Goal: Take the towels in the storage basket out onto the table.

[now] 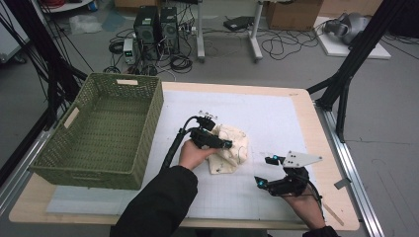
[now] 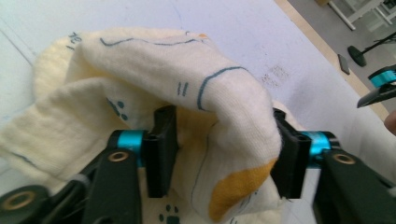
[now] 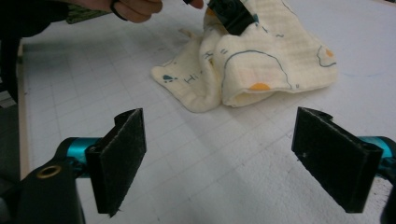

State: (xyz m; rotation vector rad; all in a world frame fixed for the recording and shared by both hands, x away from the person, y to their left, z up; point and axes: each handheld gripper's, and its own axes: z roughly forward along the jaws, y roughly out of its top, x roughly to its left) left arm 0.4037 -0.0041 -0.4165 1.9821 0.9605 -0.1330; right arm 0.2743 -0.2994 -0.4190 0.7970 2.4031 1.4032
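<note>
Cream cloth [image 1: 228, 147] is lying crumpled mid-bench on the white mat [image 1: 276, 118], right of the green basket [image 1: 101, 131]. My left claw [image 1: 225, 143] is sitting over a raised fold, jaws parted either side of it, pads not squeezing. My right claw [image 1: 264, 170] is hovering released near the bench's front edge, nothing between its pads.

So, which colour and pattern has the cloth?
Cream cloth with dark-teal lines, paw prints and orange patches; clearest in the left gripper view.
</note>
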